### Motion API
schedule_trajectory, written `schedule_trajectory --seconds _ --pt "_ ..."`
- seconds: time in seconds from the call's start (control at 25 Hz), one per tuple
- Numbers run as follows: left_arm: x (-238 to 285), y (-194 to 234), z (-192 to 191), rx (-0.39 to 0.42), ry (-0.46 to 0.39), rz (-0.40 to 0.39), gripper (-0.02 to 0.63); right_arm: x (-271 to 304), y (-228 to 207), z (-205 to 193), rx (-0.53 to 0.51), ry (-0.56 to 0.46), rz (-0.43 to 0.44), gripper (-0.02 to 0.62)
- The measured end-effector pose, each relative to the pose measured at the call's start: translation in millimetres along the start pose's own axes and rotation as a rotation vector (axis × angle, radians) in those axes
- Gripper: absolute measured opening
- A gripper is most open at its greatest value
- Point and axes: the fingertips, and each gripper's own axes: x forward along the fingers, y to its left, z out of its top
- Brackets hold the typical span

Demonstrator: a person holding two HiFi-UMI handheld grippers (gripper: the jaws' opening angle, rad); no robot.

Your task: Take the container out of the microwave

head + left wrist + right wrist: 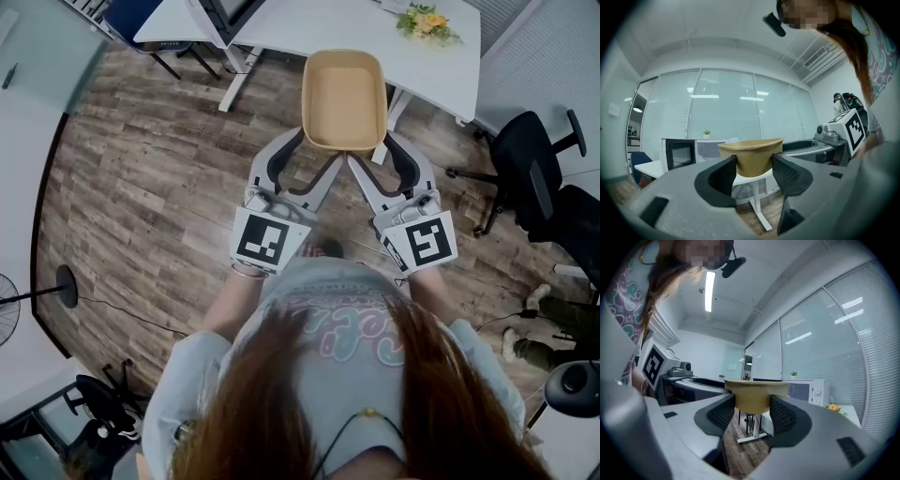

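A tan, empty, oblong container (343, 98) hangs in the air over the wooden floor, just in front of a white table (309, 28). My left gripper (319, 155) is shut on its near left corner and my right gripper (372, 152) on its near right corner. In the left gripper view the container (750, 157) fills the gap of the left gripper (753, 172), touching both pads. It sits the same way in the right gripper view, container (752, 397) pressed inside the right gripper (752, 414). The white microwave (680, 153) stands on a table behind, its dark cavity showing; it appears again as microwave (808, 391).
Yellow flowers (427, 23) lie on the white table. A black office chair (530, 169) stands to the right, and a fan on a stand (9, 314) at the left edge. Table legs (234, 75) reach down to the wooden floor beside the container.
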Motion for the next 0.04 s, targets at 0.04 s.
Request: schedule_trajectory --seconds 0.04 --pt "0.6 0.1 0.6 0.0 0.0 -0.001 0.236 0.1 -0.6 0.5 0.0 0.0 -0.001 0.235"
